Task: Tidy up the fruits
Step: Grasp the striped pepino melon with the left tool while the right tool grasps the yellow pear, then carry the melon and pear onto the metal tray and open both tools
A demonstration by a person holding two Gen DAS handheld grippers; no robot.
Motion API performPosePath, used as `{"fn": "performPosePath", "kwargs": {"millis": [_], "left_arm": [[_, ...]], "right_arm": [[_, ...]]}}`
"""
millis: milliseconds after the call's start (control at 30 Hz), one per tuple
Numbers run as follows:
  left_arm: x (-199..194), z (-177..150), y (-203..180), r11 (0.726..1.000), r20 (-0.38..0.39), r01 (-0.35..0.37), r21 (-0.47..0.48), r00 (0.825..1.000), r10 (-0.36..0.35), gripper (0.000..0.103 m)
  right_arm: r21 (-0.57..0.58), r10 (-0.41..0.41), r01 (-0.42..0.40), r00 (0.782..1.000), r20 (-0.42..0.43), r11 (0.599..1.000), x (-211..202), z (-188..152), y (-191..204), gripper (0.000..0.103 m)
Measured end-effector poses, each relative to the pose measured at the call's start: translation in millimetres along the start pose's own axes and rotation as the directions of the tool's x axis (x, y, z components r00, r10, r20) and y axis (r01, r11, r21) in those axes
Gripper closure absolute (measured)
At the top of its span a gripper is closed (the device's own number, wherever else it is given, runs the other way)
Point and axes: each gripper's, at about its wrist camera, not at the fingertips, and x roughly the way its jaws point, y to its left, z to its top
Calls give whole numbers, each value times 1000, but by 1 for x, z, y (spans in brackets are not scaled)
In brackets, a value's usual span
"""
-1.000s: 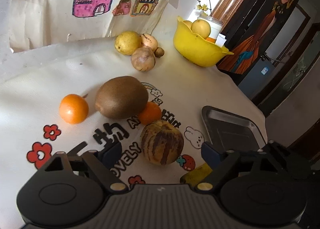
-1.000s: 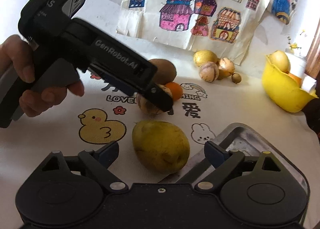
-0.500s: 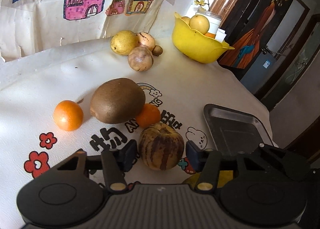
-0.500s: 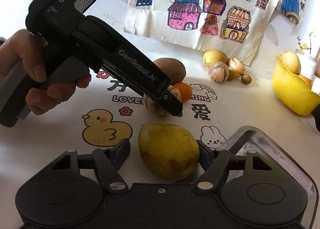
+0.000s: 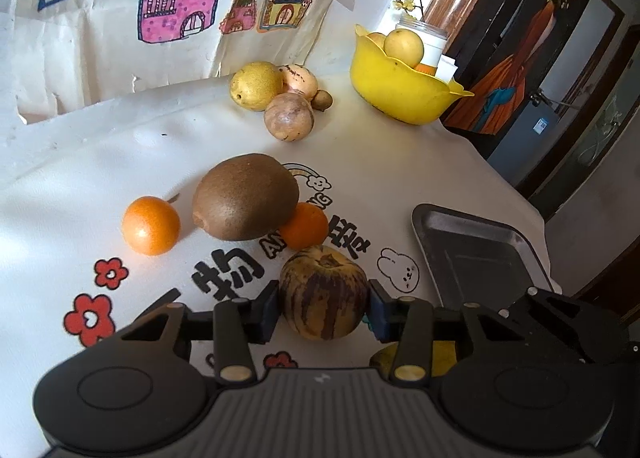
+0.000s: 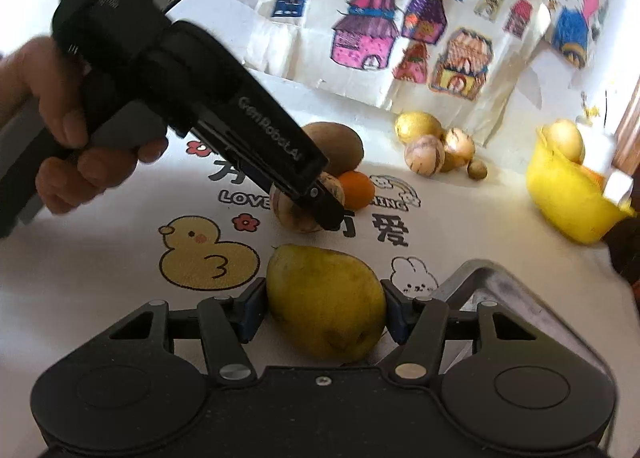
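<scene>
Fruit fills the yellow bowl [image 5: 404, 98]; left tool [image 5: 323, 308] clamps striped fruit [image 5: 323, 292], right tool [image 6: 325, 308] a pear [image 6: 325, 298].

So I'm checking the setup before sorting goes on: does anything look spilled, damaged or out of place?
Nothing stands out. The fruits look whole, nothing is spilled, and the yellow plastic bowl and grey metal tray sit level on the printed white tablecloth.

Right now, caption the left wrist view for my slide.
Left gripper closing on a striped melon, beside kiwi, oranges and tray.
</scene>
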Motion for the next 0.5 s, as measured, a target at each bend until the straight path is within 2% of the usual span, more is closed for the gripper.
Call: {"fn": "performPosePath", "kwargs": {"millis": [133,300,433,500], "left_arm": [[-10,0,-2,1000,19,-12,2,1000,12,55],[-22,4,-10,1000,49,-16,9,999,16,55],[-23,8,-24,999,77,-25,35,997,22,55],[-20,9,-36,997,102,-42,72,994,34,55]], "right_arm": [[-94,-64,68,997,41,993,-10,-2,17,43],[-142,-129,139,989,78,980,-26,-4,24,43],[-19,-127,128,990,63,992,-40,-10,-4,43],[37,-156,155,986,54,987,-47,-15,-21,43]]}}
